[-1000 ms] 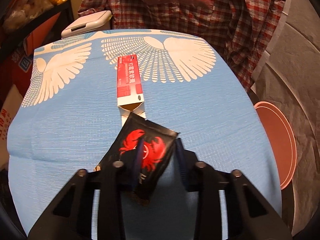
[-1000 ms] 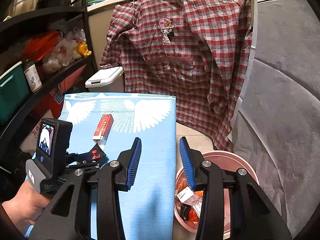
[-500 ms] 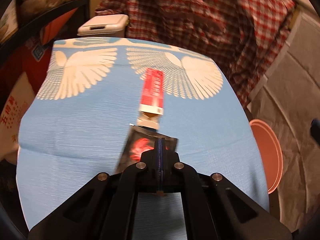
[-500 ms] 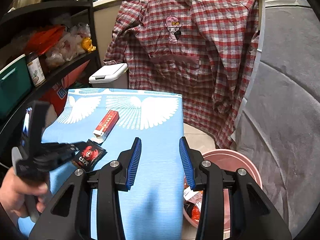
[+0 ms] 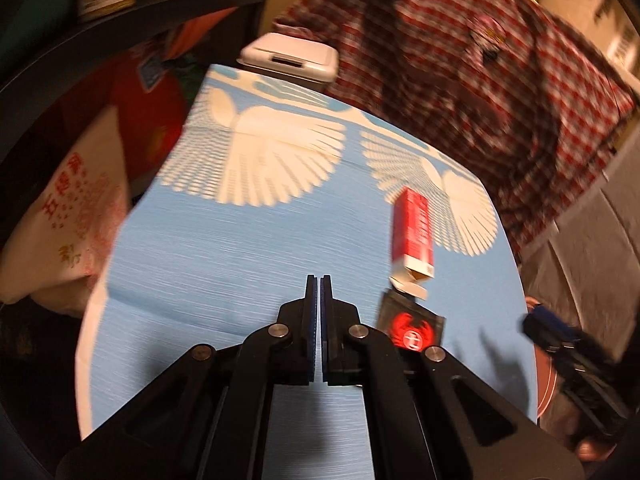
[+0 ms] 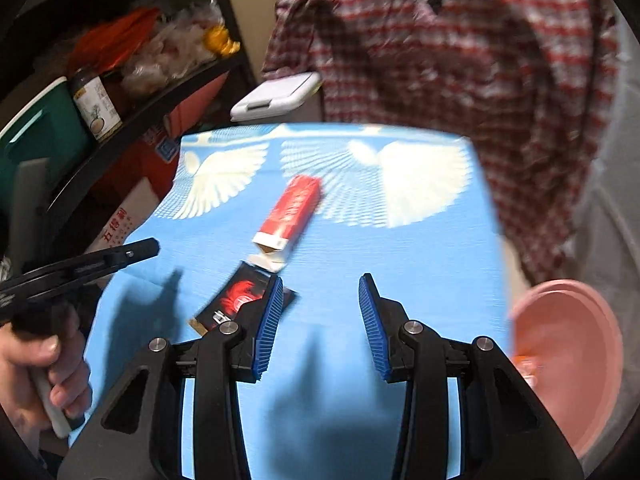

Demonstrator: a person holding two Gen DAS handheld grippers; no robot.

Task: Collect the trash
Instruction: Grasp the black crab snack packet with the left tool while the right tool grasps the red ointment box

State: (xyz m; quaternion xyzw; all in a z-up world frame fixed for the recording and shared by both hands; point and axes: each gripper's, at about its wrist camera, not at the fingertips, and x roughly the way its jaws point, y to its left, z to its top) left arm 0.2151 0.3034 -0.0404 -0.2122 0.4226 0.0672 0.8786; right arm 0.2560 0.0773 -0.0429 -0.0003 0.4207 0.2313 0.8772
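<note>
While the left gripper hovers with its fingers pressed together on nothing, the black packet lies flat on the blue desk, touching the open end of the red box. Right gripper hangs beside the packet, fingers apart, empty. Pink bin stands right of the desk.

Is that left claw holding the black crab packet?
No: the left claw is shut on nothing; the black crab packet lies beside it.
</note>
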